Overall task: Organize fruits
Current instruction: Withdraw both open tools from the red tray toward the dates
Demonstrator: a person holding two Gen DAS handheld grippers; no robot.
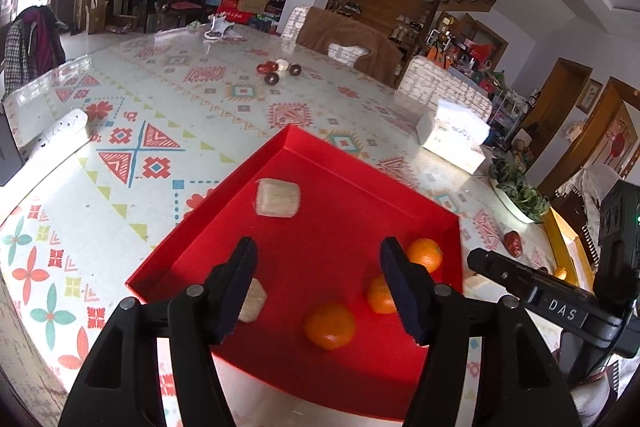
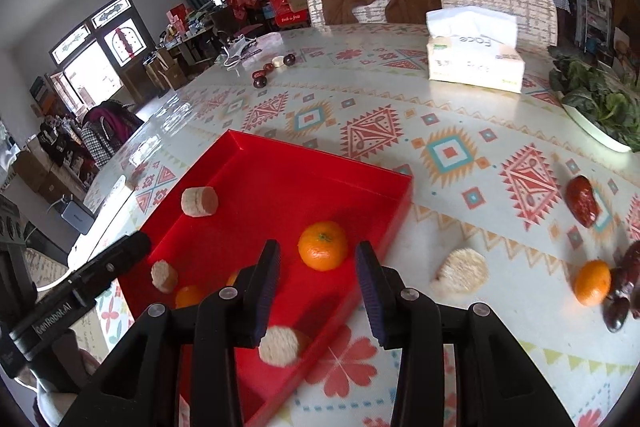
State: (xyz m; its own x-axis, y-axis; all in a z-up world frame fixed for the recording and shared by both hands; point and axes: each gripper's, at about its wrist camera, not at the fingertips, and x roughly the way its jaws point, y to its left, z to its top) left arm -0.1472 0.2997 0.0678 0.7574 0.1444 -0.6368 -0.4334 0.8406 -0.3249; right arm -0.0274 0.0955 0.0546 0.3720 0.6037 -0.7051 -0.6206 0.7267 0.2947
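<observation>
Tools (image 1: 318, 249) (image 2: 316, 253) angled down over tray (image 1: 224, 195)

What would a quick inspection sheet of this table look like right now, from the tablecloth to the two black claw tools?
Surface: patterned tablecloth, glossy.
Job's things: red tray holds three oranges and pale cylindrical snack pieces; another orange, a pale piece and red dates lie outside it.
Clutter: tissue box, dish of leafy greens, small dark fruits far off.
Grippers: left gripper open over the tray; right gripper open, a pale piece just below its left pad, contact unclear.
Cables: white power strip at the table's edge.
Surroundings: chairs, staircase, wall calendar, stacked boxes.
</observation>
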